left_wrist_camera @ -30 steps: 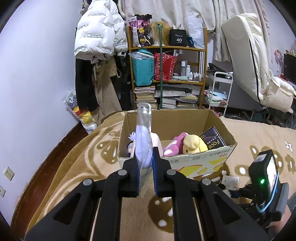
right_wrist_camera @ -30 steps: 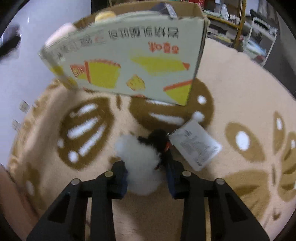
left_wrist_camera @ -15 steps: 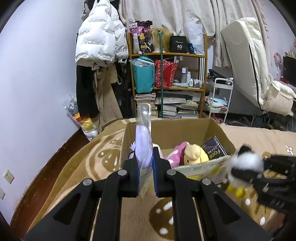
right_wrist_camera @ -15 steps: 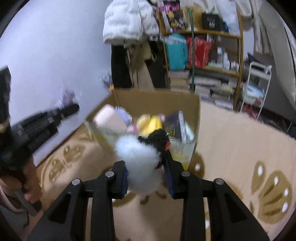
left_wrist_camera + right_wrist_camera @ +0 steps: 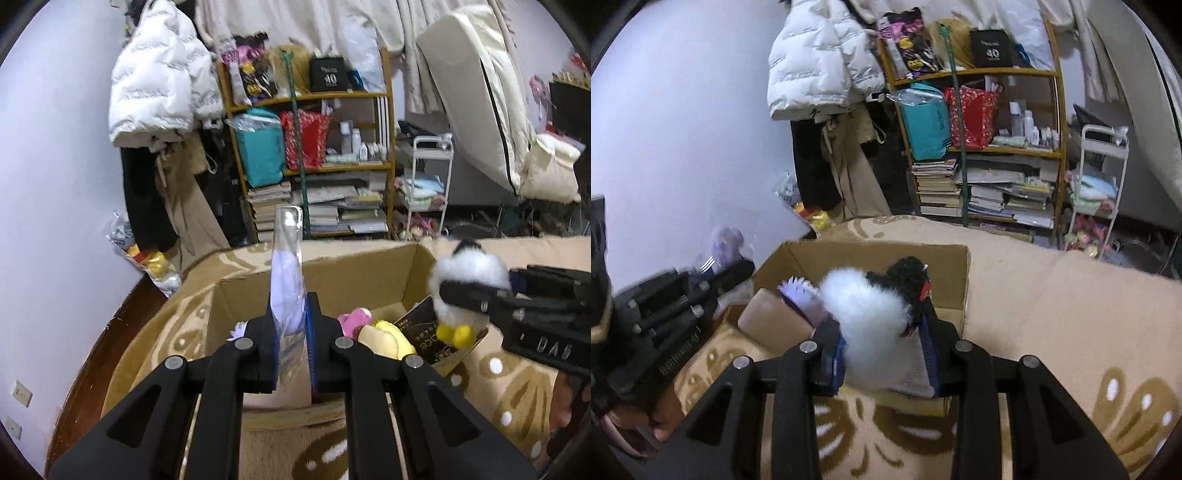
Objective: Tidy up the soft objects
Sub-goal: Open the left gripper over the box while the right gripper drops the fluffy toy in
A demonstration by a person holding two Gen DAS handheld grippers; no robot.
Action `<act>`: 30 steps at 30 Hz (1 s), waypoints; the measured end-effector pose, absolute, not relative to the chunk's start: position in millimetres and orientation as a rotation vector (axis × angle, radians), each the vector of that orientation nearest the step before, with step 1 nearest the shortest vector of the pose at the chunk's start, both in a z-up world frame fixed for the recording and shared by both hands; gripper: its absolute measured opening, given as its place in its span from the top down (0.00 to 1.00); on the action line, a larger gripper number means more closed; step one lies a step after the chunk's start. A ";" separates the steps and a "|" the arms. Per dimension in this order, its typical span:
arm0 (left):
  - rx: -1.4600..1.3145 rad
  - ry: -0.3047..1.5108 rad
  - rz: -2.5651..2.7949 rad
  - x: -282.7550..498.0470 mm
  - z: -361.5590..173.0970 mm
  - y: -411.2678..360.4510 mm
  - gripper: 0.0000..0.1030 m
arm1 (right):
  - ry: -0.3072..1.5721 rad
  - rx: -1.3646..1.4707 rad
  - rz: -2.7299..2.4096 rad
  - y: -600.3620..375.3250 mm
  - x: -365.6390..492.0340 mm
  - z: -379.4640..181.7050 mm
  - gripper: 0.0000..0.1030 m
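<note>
An open cardboard box (image 5: 354, 266) stands on the patterned rug and holds a pink plush (image 5: 354, 319), a yellow plush (image 5: 388, 336) and a black tissue pack (image 5: 421, 328). My left gripper (image 5: 290, 328) pinches a clear packet with a lavender plush (image 5: 286, 280) over the box's near edge; its jaws are opening, with the packet still between the pads. My right gripper (image 5: 882, 332) is shut on a fluffy white and black penguin plush (image 5: 866, 314) above the box (image 5: 945, 280). In the left wrist view the penguin (image 5: 467, 273) hangs over the box's right rim.
A cluttered wooden shelf (image 5: 314, 166) of books and bags stands behind the box, with a white cart (image 5: 428, 177) to its right. Coats hang on the left wall above a bag of toys (image 5: 147, 262). A beige block (image 5: 772, 321) sits in the box's left side.
My right gripper lifted the penguin off the rug and carried it up over the box. My left gripper moved closer to the box with the packet.
</note>
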State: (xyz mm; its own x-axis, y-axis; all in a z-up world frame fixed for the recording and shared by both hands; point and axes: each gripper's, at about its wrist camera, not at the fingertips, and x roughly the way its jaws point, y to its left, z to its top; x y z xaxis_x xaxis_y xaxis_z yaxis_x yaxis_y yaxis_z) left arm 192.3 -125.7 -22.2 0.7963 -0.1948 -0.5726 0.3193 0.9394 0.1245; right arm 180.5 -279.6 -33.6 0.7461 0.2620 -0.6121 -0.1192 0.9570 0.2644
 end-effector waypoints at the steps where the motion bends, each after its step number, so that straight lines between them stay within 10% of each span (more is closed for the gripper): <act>1: 0.221 0.602 -0.281 196.0 -25.5 -127.9 0.87 | 0.702 0.242 0.210 -283.9 185.7 -36.0 0.65; 11: 0.197 0.651 -0.252 213.4 -35.8 -132.5 0.79 | 0.710 0.287 0.218 -290.5 219.7 -39.7 0.60; 30: 0.206 0.575 -0.136 127.0 14.3 -81.1 0.08 | 0.618 0.211 0.206 -288.0 140.0 21.3 0.08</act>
State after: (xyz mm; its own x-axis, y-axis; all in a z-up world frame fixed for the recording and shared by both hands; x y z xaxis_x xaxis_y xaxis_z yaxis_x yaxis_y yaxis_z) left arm 127.0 -81.1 14.3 0.8309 -0.0701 -0.5520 0.1849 0.9704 0.1551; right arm 140.0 -288.0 21.3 0.7956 0.2533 -0.5503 -0.1280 0.9582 0.2560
